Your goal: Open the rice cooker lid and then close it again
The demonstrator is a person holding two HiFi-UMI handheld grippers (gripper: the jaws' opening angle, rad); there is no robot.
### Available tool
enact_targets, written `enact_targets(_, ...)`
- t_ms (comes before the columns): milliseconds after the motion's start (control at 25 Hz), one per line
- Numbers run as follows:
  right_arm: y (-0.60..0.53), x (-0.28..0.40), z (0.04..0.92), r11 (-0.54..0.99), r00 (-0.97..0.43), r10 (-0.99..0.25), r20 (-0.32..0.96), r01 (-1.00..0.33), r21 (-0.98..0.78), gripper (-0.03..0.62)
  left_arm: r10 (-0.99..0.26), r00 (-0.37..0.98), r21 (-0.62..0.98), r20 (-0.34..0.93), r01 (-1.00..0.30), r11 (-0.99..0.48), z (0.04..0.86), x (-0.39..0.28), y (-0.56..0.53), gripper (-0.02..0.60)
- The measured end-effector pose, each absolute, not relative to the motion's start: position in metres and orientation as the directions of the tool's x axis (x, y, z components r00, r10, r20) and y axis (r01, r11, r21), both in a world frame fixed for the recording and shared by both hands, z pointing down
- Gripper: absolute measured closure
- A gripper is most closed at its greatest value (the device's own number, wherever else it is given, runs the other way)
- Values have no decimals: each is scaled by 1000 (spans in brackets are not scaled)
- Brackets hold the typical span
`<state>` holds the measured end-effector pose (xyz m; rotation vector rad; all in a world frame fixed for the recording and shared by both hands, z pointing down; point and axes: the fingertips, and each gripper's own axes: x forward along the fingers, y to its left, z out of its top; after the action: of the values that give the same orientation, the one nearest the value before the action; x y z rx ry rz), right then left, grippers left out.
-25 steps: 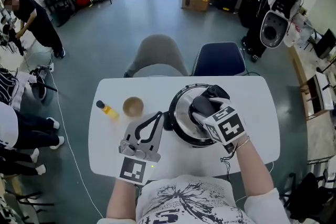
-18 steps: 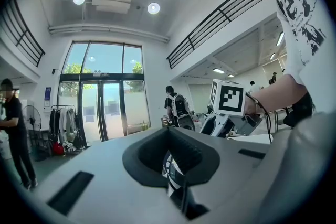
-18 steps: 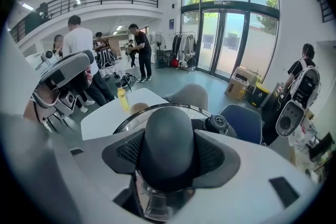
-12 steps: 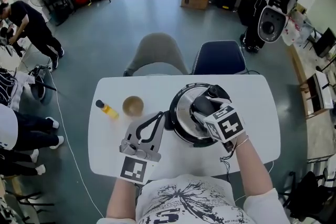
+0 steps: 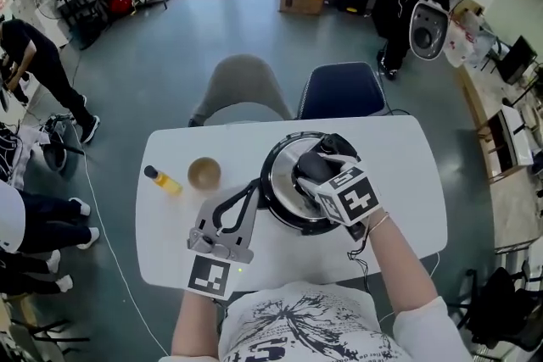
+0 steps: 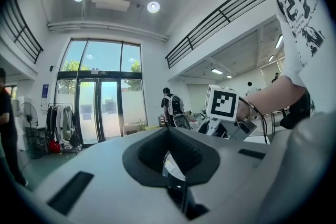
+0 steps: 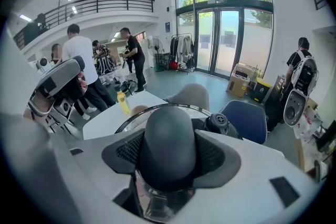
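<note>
Neither gripper has shifted; right gripper (image 5: pixel 316 172) clamps the lid knob (image 7: pixel 169 139).
Left gripper (image 5: pixel 256 186) closed, empty; lid (image 5: pixel 284 168) flat, knob upright, half-hidden.

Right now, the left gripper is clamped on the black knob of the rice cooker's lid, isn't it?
Not quite: it's the right gripper that is clamped on the black knob of the rice cooker's lid, as the right gripper view shows.
</note>
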<state>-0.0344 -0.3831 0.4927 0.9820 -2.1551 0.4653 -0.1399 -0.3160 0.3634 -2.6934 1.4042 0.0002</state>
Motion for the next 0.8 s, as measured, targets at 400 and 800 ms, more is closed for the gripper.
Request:
enact_targets(400,-362,-12,443,647,-490,-651,580,-758,86,277,-823,564,-110,-69,-824,-556,347,-117,-286,568)
enact_targets(800,-311,32,382,605,-564,-784,260,-787,118,546,-824,562,-117,-70,-825,-553,335,-84,-254,568)
